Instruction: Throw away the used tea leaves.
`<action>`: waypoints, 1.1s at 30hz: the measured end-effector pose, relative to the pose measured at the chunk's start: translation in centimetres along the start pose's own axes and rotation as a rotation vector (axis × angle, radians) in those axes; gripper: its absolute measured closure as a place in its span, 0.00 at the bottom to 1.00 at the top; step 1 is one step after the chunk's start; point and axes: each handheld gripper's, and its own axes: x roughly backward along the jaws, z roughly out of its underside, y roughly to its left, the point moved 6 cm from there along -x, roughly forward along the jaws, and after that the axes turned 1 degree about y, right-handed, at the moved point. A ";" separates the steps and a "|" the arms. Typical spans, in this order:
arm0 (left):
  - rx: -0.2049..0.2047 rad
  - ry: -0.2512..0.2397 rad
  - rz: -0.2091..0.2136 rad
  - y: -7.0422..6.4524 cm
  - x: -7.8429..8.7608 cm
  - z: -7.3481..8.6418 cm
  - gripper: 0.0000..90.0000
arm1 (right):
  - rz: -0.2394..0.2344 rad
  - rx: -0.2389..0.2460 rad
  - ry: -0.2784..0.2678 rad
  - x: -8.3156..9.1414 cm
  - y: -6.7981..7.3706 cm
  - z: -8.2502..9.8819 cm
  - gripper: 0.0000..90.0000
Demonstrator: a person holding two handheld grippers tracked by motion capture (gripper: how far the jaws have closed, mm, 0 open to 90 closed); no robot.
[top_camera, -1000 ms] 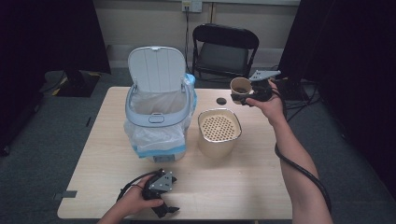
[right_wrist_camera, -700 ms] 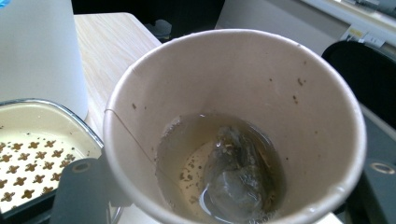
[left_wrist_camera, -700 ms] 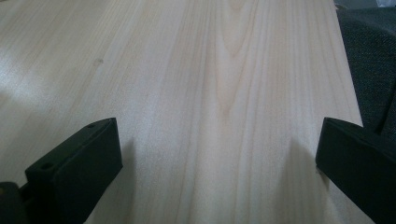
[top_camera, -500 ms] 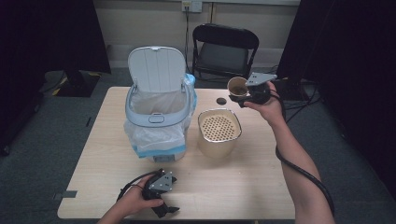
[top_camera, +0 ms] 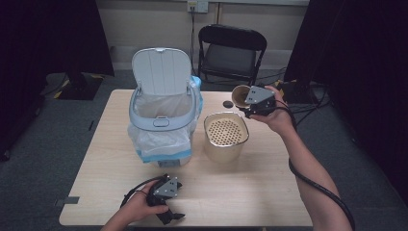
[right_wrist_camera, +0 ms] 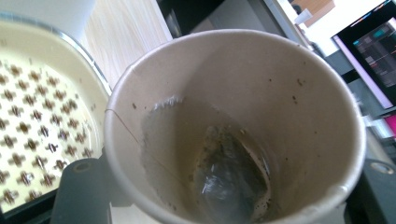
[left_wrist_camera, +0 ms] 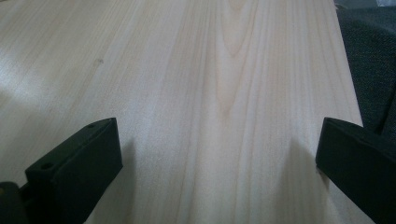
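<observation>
Right gripper (top_camera: 246, 107): held up in the air over the far right part of the table, jaws part-way closed around a paper cup, one black jaw on each side of its wall
Paper cup (top_camera: 239, 96): tipped over on a slant, mouth turned toward the strainer bin; it hangs just beyond and above that bin's far right rim, off the table
Inside the cup (right_wrist_camera: 233, 172): a wet tea bag lying against the lower wall with a little brownish liquid around it and dark specks up the sides
Strainer bin (top_camera: 226, 137): cream tub with a perforated insert, standing mid-table just right of the white bin; in the right gripper view its holed tray sits right beside the cup's rim
White bin (top_camera: 163, 122): lid flipped up, clear liner bag folded over the rim, blue edging low down; stands on the left half of the table
Small dark lid (top_camera: 227, 104): flat on the table behind the strainer bin, left of the cup
Left gripper (top_camera: 169, 216): resting low at the near edge of the table (top_camera: 269, 192), jaws spread wide, bare wood between them, holding nothing
Left hand (top_camera: 139, 204): wrapped round the gripper body, cable looping beside it
Folding chair (top_camera: 232, 50): black, behind the far edge
</observation>
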 end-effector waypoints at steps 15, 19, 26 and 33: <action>-0.001 0.002 0.000 0.0 0.0 0.0 0.00 | 0.251 0.827 0.295 0.2 2.0 -2.3 0.32; -0.002 0.002 0.000 0.0 0.0 0.0 0.00 | 0.354 1.040 0.316 0.3 2.4 -3.1 0.32; -0.001 0.002 0.000 0.0 0.0 0.0 0.00 | 0.359 0.974 0.290 0.7 2.0 -4.0 0.32; -0.002 0.004 0.000 0.0 0.0 0.0 0.00 | 0.117 0.298 0.199 0.7 0.7 -2.6 0.32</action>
